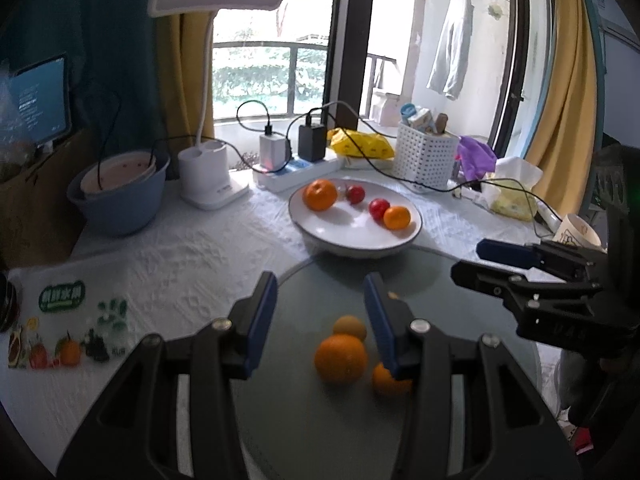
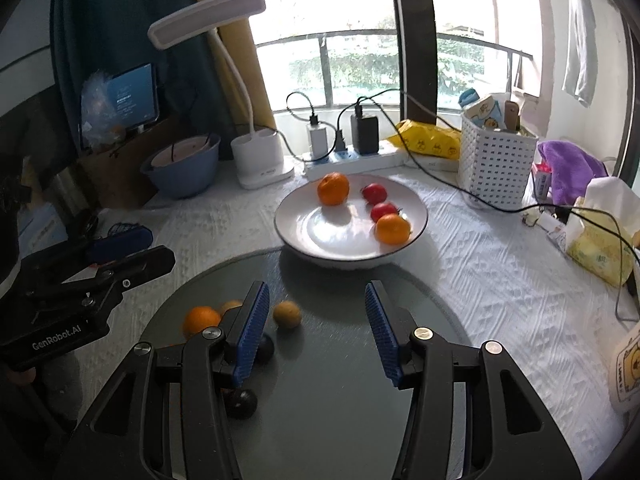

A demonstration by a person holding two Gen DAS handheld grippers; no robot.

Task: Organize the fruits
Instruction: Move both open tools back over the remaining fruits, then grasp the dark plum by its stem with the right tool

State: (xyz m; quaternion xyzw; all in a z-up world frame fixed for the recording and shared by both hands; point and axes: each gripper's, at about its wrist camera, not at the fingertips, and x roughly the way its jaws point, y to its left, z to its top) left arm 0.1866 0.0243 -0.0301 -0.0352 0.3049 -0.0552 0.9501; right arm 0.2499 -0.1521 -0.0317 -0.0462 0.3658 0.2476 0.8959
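Your left gripper [image 1: 320, 320] is filling the bottom of the left wrist view with its blue-padded fingers [image 1: 262, 320] standing apart and nothing between them, and you are hovering it over the round grey glass turntable [image 1: 320, 432], where the loose fruit is lying. Just below and right of that gap, a large round orange [image 1: 341, 358] is sitting in the lower centre of the frame, with a paler yellowish fruit [image 1: 350, 328] touching it from behind and a smaller orange [image 1: 386, 379] half hidden behind your right-hand finger. Your right gripper [image 2: 316, 328] is doing the same in the right wrist view: its ridged blue pads are parted and holding nothing, while a yellow-brown fruit [image 2: 287, 314] is lying just beside its left pad and two dark round fruits [image 2: 241, 403] are partly hidden under that finger at lower left. Destination, as you are probably judging, is the white shallow ceramic bowl [image 2: 304, 236] at frame centre, already holding two oranges and two small red fruits on the white textured tablecloth [image 2: 500, 280]. To do this pick well, you should be centring one fruit squarely between the pads before lowering, since these are clustered and will likely roll on smooth glass if nudged. Consider taking the large orange first, approaching from above, and closing gently. Keep the two grippers apart, as they are working near each other.
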